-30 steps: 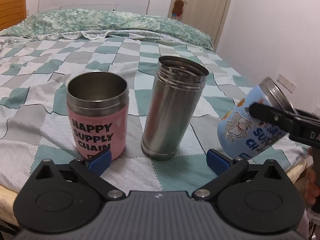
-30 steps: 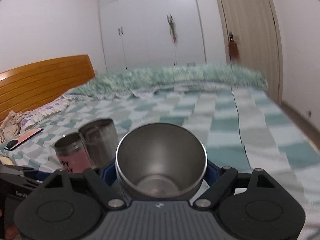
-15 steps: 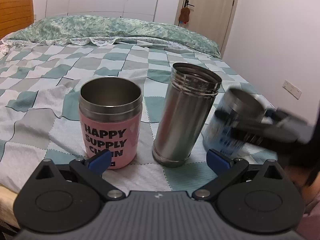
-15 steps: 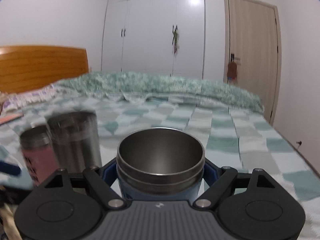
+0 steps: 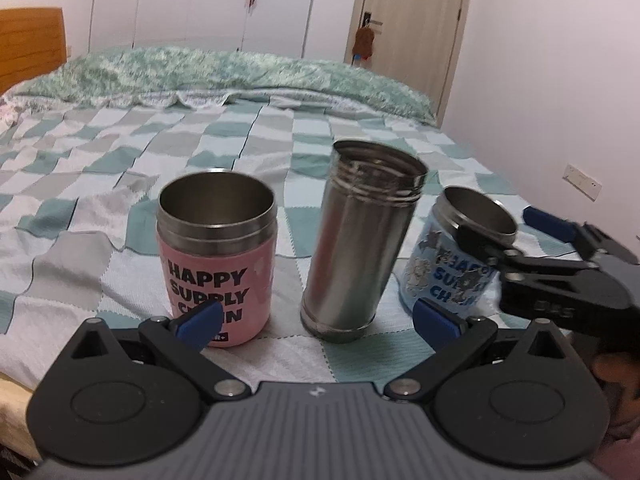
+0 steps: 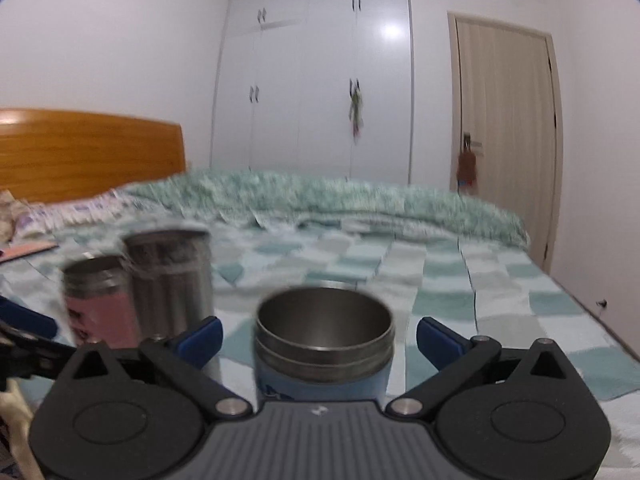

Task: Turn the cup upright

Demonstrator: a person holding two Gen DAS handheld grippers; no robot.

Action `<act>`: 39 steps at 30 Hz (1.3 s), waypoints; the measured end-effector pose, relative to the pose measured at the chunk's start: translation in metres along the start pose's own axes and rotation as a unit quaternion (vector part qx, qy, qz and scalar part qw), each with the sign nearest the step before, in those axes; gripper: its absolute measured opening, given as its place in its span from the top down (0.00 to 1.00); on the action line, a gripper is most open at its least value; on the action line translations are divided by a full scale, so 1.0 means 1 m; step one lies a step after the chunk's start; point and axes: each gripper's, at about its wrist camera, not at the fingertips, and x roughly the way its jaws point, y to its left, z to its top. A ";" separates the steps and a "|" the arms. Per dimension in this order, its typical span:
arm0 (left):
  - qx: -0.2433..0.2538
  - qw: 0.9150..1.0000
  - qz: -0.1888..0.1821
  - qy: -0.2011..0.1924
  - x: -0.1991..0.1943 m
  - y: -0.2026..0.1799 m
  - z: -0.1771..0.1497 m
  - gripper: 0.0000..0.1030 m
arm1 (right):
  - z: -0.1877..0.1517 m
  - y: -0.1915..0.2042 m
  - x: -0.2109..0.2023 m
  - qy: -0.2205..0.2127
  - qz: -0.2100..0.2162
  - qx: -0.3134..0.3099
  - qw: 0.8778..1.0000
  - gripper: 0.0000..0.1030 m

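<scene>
A blue cup point(image 6: 322, 354) stands upright on the checkered bedspread, mouth up; it also shows in the left wrist view point(image 5: 448, 276) at the right. My right gripper point(image 6: 319, 338) is open, its blue pads spread wide on either side of the cup with gaps, not touching it. My left gripper point(image 5: 318, 318) is open and empty, low in front of a pink cup point(image 5: 218, 256) and a steel tumbler point(image 5: 360, 240), both upright.
The bed point(image 5: 100, 220) has a folded green quilt point(image 5: 240, 72) at its far side and a wooden headboard point(image 6: 88, 152) at the left. A wardrobe point(image 6: 316, 80) and a door point(image 6: 504, 140) stand behind. The bed's edge lies just below the cups.
The right gripper turned the blue cup from tilted to upright, set it on the bed beside the steel tumbler, and opened its jaws off it. The left gripper shifted slightly.
</scene>
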 end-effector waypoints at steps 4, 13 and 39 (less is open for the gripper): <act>0.010 0.999 -0.003 -0.047 -0.019 -0.005 -0.008 0.00 | 0.007 -0.006 -0.040 -0.031 0.010 0.000 0.999 0.00; 0.020 0.991 -0.007 -0.134 -0.057 -0.020 -0.037 0.00 | -0.006 -0.018 -0.114 -0.040 -0.005 -0.003 0.999 0.00; 0.046 0.971 0.056 -0.230 -0.065 -0.030 -0.115 0.00 | -0.076 -0.029 -0.156 -0.041 -0.074 -0.004 0.996 0.00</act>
